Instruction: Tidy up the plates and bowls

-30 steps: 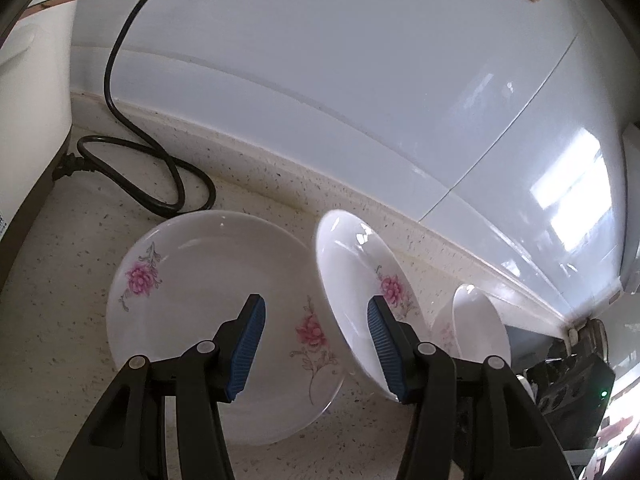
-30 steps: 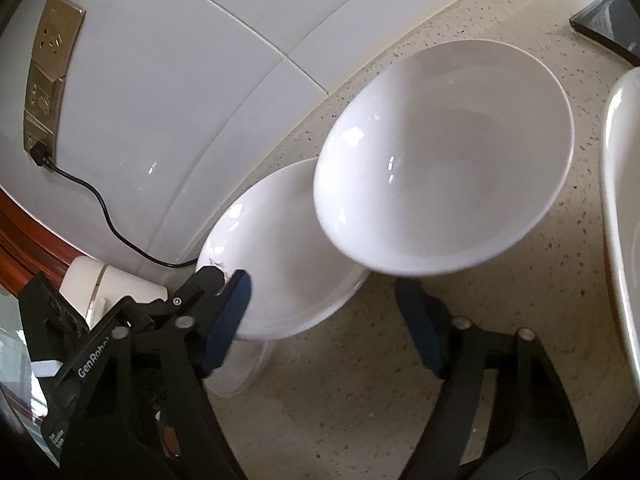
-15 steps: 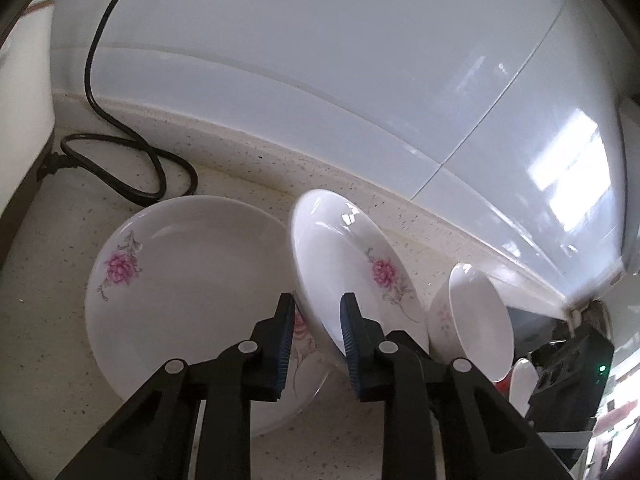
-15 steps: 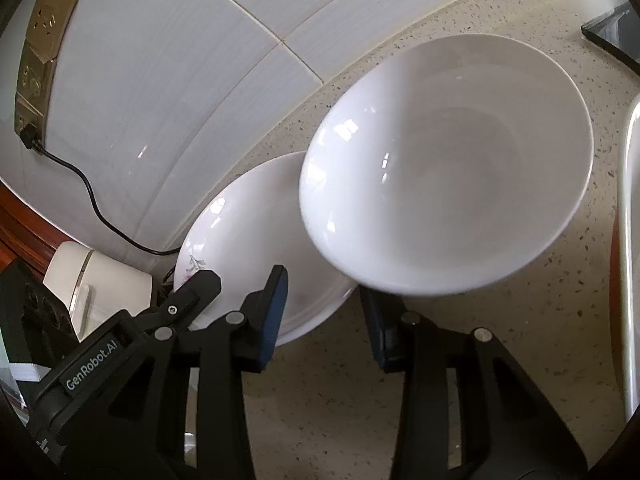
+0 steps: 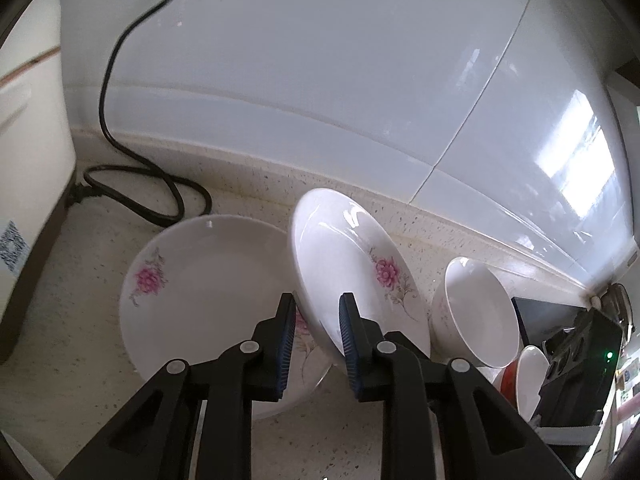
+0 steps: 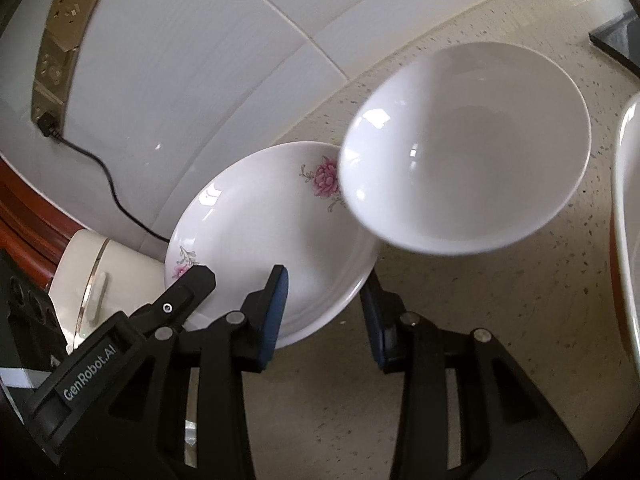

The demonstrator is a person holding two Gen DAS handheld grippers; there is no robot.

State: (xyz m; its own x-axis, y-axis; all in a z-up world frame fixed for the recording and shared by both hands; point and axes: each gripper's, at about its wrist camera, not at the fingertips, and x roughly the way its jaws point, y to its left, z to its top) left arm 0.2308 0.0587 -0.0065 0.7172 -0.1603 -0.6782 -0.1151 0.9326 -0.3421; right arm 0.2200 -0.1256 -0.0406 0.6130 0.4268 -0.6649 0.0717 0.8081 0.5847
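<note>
Left wrist view: left gripper (image 5: 316, 334), wide a second before, had closed onto near rim of tilted plate (image 5: 352, 268); plate lifted, edge up, above flat plate (image 5: 208, 296) on counter (image 5: 80, 360). Grasp secured, so stacking on flat plate likely next. Bowl (image 5: 476, 312) at right, tilted; contact point hidden behind fingers.

Right wrist view: right gripper (image 6: 324, 316) narrowed from wide, clamped on bowl (image 6: 468, 148) near rim, raised off counter. Right finger mostly hidden under bowl. Tilted plate (image 6: 264, 236) behind at left, left gripper (image 6: 188, 288) on it. Dish at right edge cut off.

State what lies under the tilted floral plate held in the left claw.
Under the tilted floral plate lies a second floral plate, flat on the speckled counter. Its right part is covered.
</note>
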